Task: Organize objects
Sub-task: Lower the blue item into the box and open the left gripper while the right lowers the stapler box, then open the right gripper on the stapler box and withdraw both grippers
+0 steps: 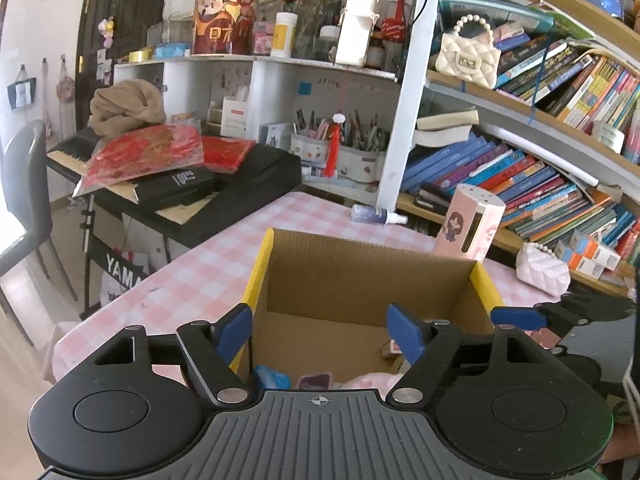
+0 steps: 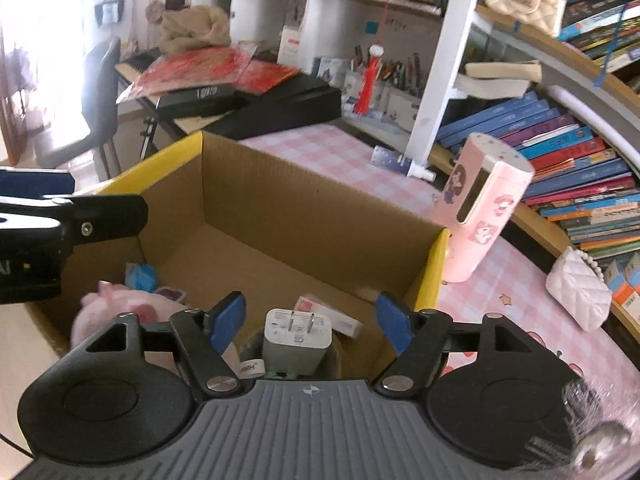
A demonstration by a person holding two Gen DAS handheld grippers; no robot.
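Observation:
An open cardboard box [image 1: 360, 264] [image 2: 280, 200] with yellow rim edges stands on the pink checked tablecloth. My left gripper [image 1: 320, 330] hangs open over the box's near side with nothing between its blue pads. My right gripper [image 2: 311, 322] is open too. A white charger plug [image 2: 298, 336] lies below it between the fingers, and neither pad touches it. Inside the box lie a pink plush toy [image 2: 120, 304] [image 1: 368, 382], a blue packet [image 2: 140, 276] [image 1: 272, 378] and a small white carton [image 2: 340, 322]. One right finger [image 1: 516, 318] shows at the box's right corner.
Beyond the box stand a pink cartoon-printed canister [image 1: 468, 220] [image 2: 480, 216] and a lying spray bottle [image 1: 376, 215]. A quilted pink purse [image 1: 542, 268] [image 2: 580, 292] sits to the right, under crowded bookshelves [image 1: 520, 168]. A keyboard [image 1: 240, 184] and a chair [image 1: 24, 184] stand to the left.

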